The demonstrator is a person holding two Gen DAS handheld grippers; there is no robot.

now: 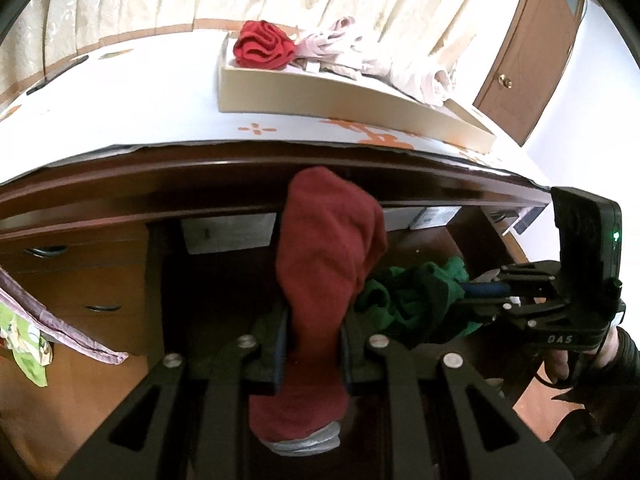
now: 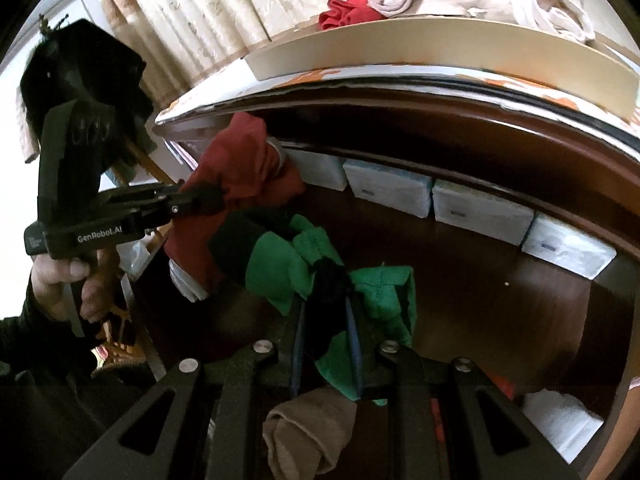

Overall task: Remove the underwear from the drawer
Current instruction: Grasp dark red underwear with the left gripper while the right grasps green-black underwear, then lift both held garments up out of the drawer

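My left gripper [image 1: 314, 328] is shut on a dark red piece of underwear [image 1: 324, 252] that stands up between its blue pads above the open dark wooden drawer [image 1: 224, 280]. The same red piece [image 2: 244, 168] shows in the right wrist view, held by the left gripper [image 2: 208, 198]. My right gripper [image 2: 326, 320] is shut on a green and black piece of underwear [image 2: 280, 264]. That green piece [image 1: 404, 296] hangs to the right of the red one, with the right gripper [image 1: 472, 292] on it. A beige piece [image 2: 308, 432] lies below the right gripper.
A shallow beige box [image 1: 320, 96] on the patterned dresser top [image 1: 140, 112] holds a red garment [image 1: 264, 46] and pale pink ones [image 1: 360, 56]. White packets [image 2: 480, 204] line the drawer's back wall. Curtains hang behind. A brown door [image 1: 532, 52] stands at right.
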